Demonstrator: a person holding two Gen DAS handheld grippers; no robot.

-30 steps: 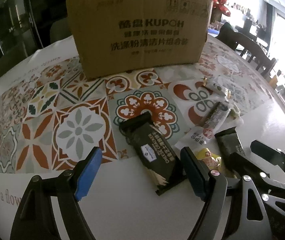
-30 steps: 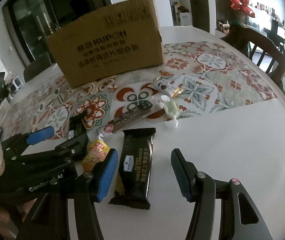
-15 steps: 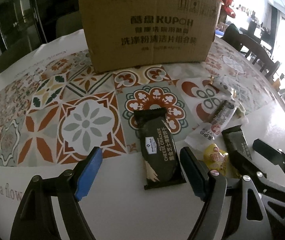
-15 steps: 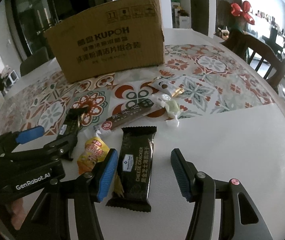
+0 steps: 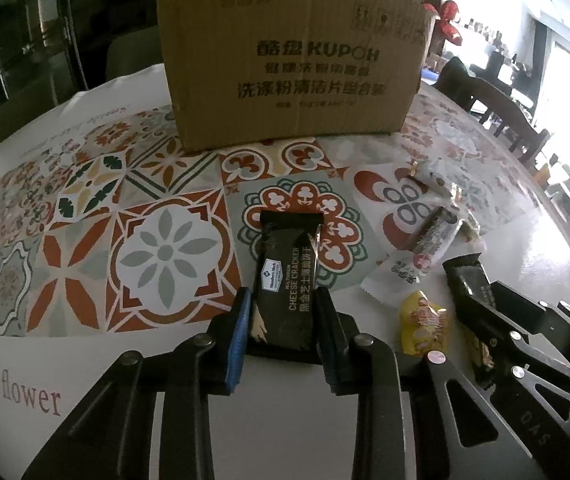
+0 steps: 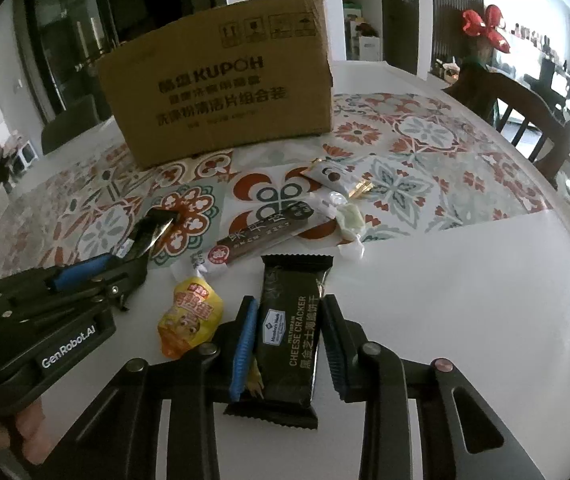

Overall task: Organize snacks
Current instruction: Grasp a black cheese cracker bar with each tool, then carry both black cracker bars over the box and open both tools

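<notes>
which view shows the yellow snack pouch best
The right wrist view: the yellow snack pouch lies whole and near, its printed front facing the camera, left of the right hand-held gripper. The left wrist view shows it smaller, at a slant.

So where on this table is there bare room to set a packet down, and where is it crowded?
Free: the white table right of the right gripper, and the patterned mat left of the left gripper, up to the cardboard box. Crowded: between the grippers, around the yellow pouch, the long brown bar and the wrapped candy.
</notes>
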